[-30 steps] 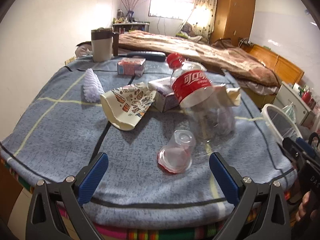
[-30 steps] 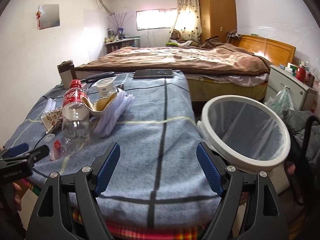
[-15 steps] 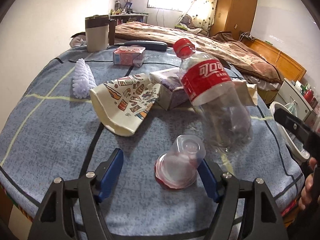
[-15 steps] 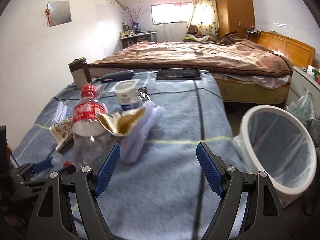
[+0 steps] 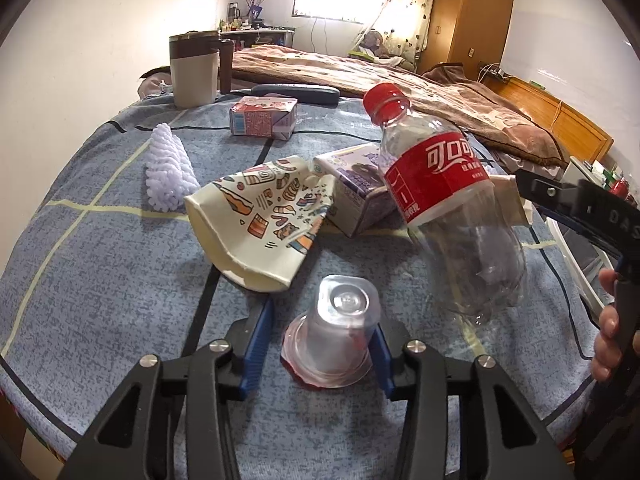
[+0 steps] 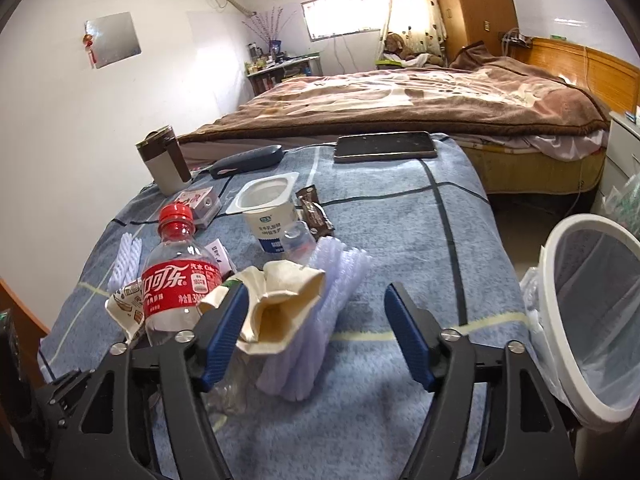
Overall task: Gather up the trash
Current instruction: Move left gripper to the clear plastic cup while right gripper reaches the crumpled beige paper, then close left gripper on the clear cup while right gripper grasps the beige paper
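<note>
Clear cup (image 5: 334, 328) between closing left tool (image 5: 320, 344) pads — right tool (image 6: 316, 330) closing, empty; bottle (image 5: 448, 208) just beside.

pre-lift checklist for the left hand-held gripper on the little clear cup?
1. Clear cup between the left hand-held gripper fingers: ok.
2. Pads pressing both cup sides: not ok, jaws closing, gap on the left.
3. Cup lying upside down on its rim: ok.
4. Coke bottle clear of the lift path: cannot tell, it stands close.
5. Bin open: ok.
6. Right hand-held gripper empty: ok, closing around crumpled paper.
</note>
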Available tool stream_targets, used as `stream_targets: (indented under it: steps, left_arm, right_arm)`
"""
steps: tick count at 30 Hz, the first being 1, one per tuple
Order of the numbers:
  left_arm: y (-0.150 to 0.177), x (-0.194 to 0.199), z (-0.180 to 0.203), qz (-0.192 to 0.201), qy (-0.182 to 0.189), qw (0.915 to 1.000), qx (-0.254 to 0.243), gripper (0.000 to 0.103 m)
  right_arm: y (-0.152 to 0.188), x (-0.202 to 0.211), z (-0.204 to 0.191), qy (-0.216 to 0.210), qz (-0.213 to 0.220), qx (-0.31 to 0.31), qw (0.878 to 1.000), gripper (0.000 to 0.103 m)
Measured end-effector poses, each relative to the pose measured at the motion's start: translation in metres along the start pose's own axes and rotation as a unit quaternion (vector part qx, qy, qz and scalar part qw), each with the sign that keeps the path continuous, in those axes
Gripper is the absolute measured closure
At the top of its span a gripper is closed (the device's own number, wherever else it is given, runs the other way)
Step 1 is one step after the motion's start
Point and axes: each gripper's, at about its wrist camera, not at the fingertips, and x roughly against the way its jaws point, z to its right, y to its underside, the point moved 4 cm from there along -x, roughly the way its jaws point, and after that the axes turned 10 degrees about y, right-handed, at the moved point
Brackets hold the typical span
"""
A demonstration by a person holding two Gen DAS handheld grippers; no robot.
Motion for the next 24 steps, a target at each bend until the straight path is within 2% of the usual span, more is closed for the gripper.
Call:
stream_targets:
  steps: [1, 5, 11, 16, 17, 18, 24]
  left_arm:
    - [-0.001, -0.001, 0.0, 0.0, 0.0, 1.0, 0.0, 0.062]
    - [-0.002, -0.001, -0.001, -0.001, 0.0, 1.0, 0.001, 0.062]
    - [-0.003, -0.003, -0.001, -0.003, -0.002, 1.0, -0.002, 0.064]
    - [-0.004, -0.003, -0.002, -0.003, 0.001, 1.0, 0.004, 0.065]
    - [-0.004, -0.003, -0.002, -0.003, -0.001, 1.0, 0.005, 0.065]
    - [-0.005, -0.003, -0.003, -0.003, -0.002, 1.0, 0.005, 0.065]
    - [-0.004, -0.003, -0.001, -0.002, -0.003, 1.0, 0.006, 0.065]
  right_arm:
    - [0.0, -0.002, -0.002, -0.004, -0.003, 0.0, 1.0, 0.033]
    - [-0.003, -0.01, -0.003, -0.03, -0.022, -0.023, 0.999, 0.038]
    - [-0.005, -0.017, -0.006, -0.044, -0.037, -0.034, 0.998, 0.066]
    - [-0.002, -0.014, -0.009, -0.054, -0.036, -0.033, 0.997, 0.073]
    - [-0.002, -0.013, -0.009, -0.058, -0.036, -0.031, 0.997, 0.083]
    - [-0.002, -0.012, -0.01, -0.059, -0.034, -0.029, 0.997, 0.086]
    - [0.0, -0.007, -0.012, -0.067, -0.023, -0.019, 0.997, 0.089]
